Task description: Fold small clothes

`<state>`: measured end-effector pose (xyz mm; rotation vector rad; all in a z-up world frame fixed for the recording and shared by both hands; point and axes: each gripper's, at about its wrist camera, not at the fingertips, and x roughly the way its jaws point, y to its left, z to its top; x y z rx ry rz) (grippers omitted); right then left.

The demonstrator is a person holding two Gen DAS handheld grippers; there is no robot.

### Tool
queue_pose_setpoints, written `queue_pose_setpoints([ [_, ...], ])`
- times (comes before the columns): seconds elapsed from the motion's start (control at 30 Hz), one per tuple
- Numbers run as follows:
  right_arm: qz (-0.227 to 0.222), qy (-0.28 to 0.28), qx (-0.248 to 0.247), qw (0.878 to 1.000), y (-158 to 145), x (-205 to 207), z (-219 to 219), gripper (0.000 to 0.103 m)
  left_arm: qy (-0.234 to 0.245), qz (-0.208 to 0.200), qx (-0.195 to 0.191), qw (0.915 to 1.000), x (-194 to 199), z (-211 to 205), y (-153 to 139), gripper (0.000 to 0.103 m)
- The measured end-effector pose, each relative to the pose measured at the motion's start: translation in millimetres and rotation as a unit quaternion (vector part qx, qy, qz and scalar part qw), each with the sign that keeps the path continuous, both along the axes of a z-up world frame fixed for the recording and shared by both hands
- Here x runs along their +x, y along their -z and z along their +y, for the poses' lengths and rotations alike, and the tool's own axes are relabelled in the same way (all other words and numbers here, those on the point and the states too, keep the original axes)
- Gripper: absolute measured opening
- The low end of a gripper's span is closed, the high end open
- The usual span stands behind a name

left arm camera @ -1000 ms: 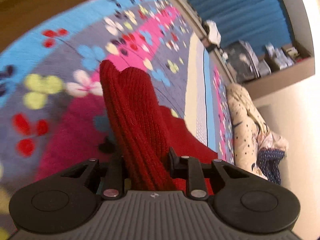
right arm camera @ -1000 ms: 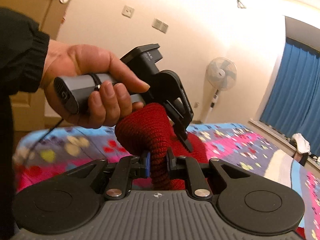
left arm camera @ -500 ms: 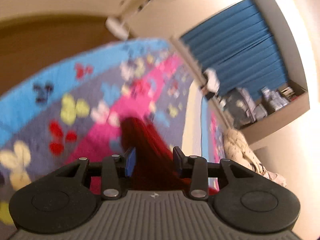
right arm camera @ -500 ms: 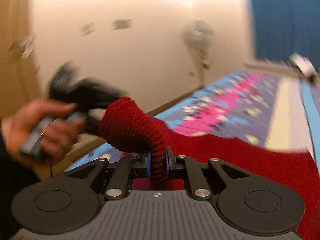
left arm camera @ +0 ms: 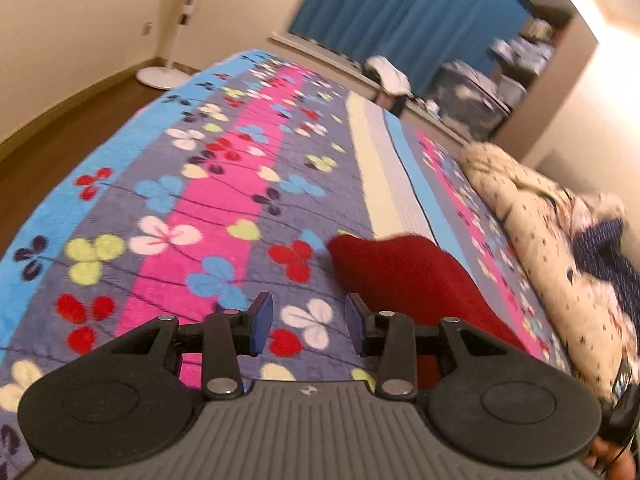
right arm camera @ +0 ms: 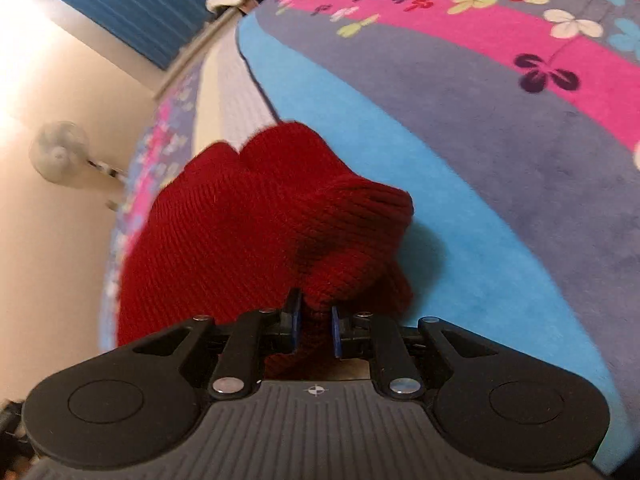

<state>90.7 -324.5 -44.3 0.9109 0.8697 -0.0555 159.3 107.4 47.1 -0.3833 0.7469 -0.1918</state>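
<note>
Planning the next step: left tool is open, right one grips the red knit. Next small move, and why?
Probably lower the right tool and lay the bunched red knit flat on the blanket; the left tool is open and empty, so it can't help yet.

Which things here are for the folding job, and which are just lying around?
For the job: red knit garment, right gripper shut on it, left gripper open, flowery blanket underneath.

Just lying about: standing fan, cream bedding, blue curtain.
</note>
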Motion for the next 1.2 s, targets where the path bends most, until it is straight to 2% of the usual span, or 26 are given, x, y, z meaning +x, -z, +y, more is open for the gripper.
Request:
queue_pose_setpoints([
  [0.07,-0.010,-0.005,0.005,1.000,-0.5,1.9,-5.4,0.027,0.016,0.000,0.011,0.9998,3.9,-10.7,2.7,0.043],
  [0.17,0.003,0.002,0.023,1.000,6.4,6.3,-7.4,0.042,0.042,-0.006,0.021,0.9989,9.2,-26.2,6.0,0.043],
  [0.23,0.007,0.015,0.024,1.000,6.6,9.5,-11.2,0.045,0.057,-0.011,0.026,0.9980,10.7,-37.3,7.4,0.043],
  [0.4,0.001,0.023,0.029,0.999,0.5,8.2,-16.1,0.046,0.111,-0.027,0.043,0.9925,9.9,-71.3,10.2,0.043],
  [0.6,-0.007,0.019,0.020,1.000,-3.5,0.5,-19.9,0.049,0.200,-0.057,0.067,0.9758,-0.9,-124.6,16.7,0.043],
  [0.73,-0.017,0.013,0.006,1.000,-6.4,-0.3,-23.2,0.049,0.246,-0.074,0.069,0.9639,-8.4,-150.2,20.6,0.043],
  [0.8,-0.029,0.003,-0.005,1.000,-9.5,-1.6,-23.2,0.045,0.266,-0.077,0.066,0.9587,-9.3,-160.2,23.5,0.043],
  [0.97,-0.067,-0.020,-0.035,0.997,-21.1,-5.2,-20.1,0.022,0.301,-0.071,0.080,0.9475,-10.5,-179.3,34.7,0.043],
  [1.07,-0.084,-0.022,-0.026,0.996,-25.9,-9.8,-23.7,0.020,0.336,-0.041,0.099,0.9356,-9.7,-193.0,48.2,0.045],
  [1.13,-0.072,-0.026,-0.021,0.997,-23.5,-11.4,-26.5,0.019,0.361,-0.015,0.140,0.9220,-11.1,-201.2,62.1,0.045],
  [1.2,-0.017,-0.039,-0.013,0.999,-9.3,-10.6,-29.2,0.018,0.377,-0.008,0.167,0.9109,-13.9,-208.2,70.5,0.045],
])
